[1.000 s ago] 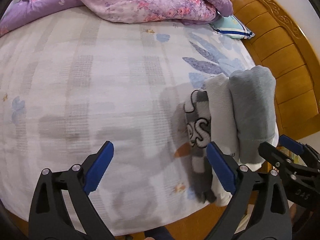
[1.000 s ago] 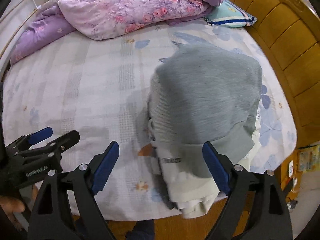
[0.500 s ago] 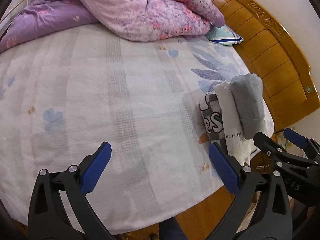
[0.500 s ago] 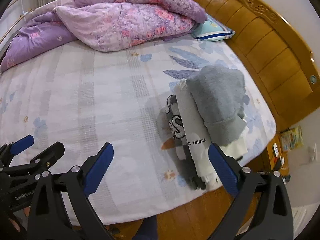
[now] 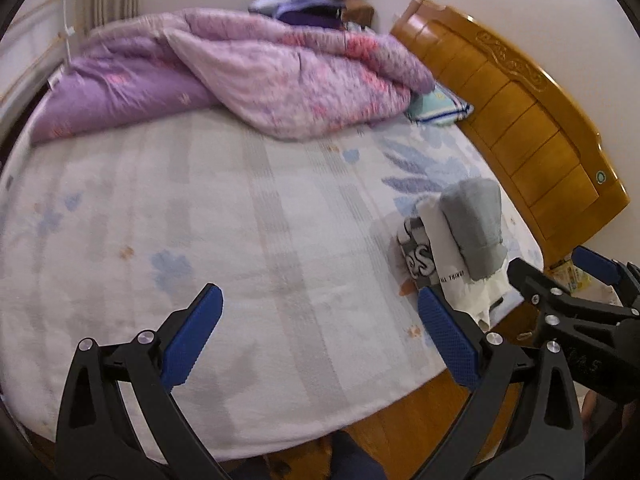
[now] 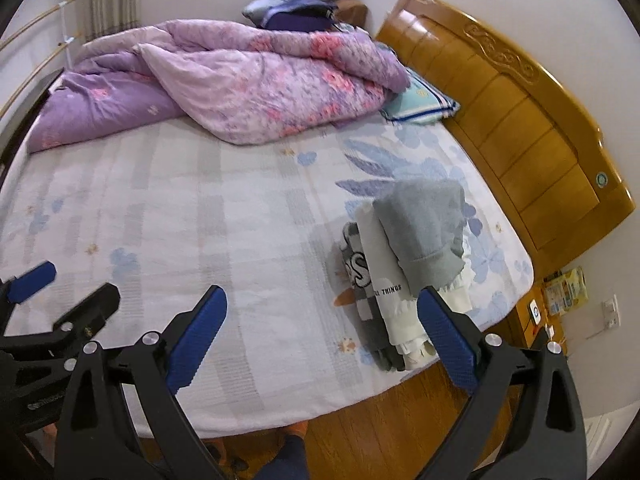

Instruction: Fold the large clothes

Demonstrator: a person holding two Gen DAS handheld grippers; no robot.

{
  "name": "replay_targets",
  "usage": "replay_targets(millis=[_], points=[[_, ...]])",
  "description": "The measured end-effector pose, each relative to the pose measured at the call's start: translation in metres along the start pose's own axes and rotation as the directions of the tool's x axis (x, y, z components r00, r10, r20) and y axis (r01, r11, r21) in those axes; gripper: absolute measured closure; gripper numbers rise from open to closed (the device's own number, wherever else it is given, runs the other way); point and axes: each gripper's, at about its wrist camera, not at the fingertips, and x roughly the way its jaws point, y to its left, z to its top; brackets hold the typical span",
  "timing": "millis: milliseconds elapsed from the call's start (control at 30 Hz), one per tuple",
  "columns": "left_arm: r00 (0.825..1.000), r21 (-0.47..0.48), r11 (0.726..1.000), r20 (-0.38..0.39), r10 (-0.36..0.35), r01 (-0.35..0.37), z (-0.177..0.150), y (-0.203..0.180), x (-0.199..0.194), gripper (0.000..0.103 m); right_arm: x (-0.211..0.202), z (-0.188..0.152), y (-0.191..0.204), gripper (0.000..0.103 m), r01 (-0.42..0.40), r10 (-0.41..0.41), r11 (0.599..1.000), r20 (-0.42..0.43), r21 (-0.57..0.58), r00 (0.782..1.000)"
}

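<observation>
A stack of folded clothes lies near the bed's right front corner: a grey garment (image 6: 424, 228) on top, a white one with lettering (image 6: 384, 276) under it, a grey-and-white patterned one (image 6: 356, 268) at the bottom. The stack also shows in the left wrist view (image 5: 472, 224). My left gripper (image 5: 320, 328) is open and empty, held back above the bed's front edge. My right gripper (image 6: 324, 328) is open and empty, left of and in front of the stack. Each gripper shows at the edge of the other's view.
The bed sheet (image 6: 200, 220) is pale with grey checks and blue flowers. A crumpled purple floral duvet (image 6: 248, 80) lies at the far side, a striped pillow (image 6: 420, 104) beside it. The wooden headboard (image 6: 520, 120) runs along the right. Wood floor (image 6: 380, 420) lies below.
Both grippers have pulled back and up from the stack, which now looks smaller and farther away. The stack stays on the bed. Both grippers remain open.
</observation>
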Motion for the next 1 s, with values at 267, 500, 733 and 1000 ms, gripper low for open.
replay_targets(millis=[267, 500, 733, 1000], points=[[0.995, -0.008, 0.998, 0.081, 0.067, -0.066, 0.014, 0.004, -0.086, 0.005, -0.071, 0.003, 0.011, 0.01, -0.066, 0.066, 0.998, 0.056, -0.009, 0.996], [0.982, -0.016, 0.99, 0.127, 0.14, -0.139, 0.025, 0.005, -0.149, 0.005, -0.126, 0.009, 0.013, 0.01, -0.097, 0.098, 0.995, 0.124, -0.016, 0.987], [0.972, 0.003, 0.986, 0.172, 0.163, -0.166, 0.029, -0.002, -0.19, 0.005, -0.166, 0.014, 0.01, 0.01, -0.11, 0.112, 0.994, 0.177, -0.021, 0.978], [0.946, 0.044, 0.979, 0.269, 0.18, -0.198, 0.035, -0.016, -0.232, 0.005, -0.196, 0.019, -0.002, 0.01, -0.119, 0.115, 0.993, 0.233, 0.006, 0.966]])
